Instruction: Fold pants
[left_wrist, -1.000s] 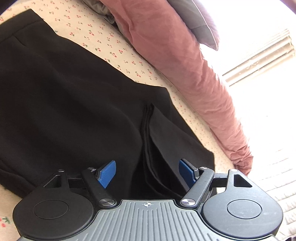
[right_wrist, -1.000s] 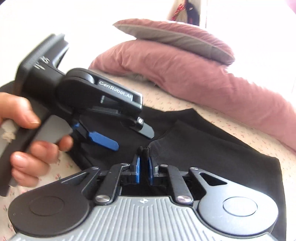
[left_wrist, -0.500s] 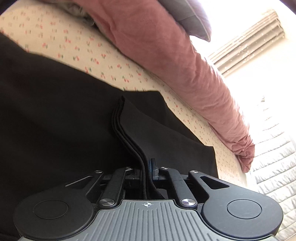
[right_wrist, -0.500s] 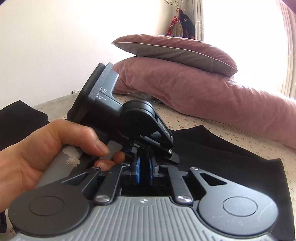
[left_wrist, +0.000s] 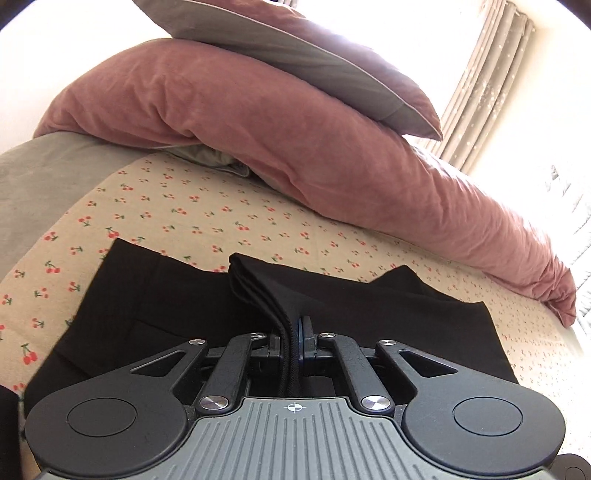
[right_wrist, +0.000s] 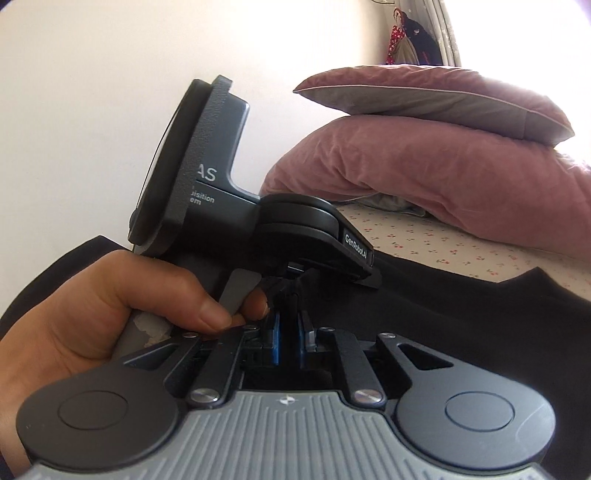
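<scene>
Both my left gripper and right gripper pinch the pants; thick layers may slip mid-fold.

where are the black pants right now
The black pants lie on the cherry-print sheet before the pink pillows, one folded edge pinched in the left gripper.

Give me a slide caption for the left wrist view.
Left hand-held gripper shut on a stacked edge of black pants, lifted off the cherry-print sheet, pink pillows behind.
</scene>
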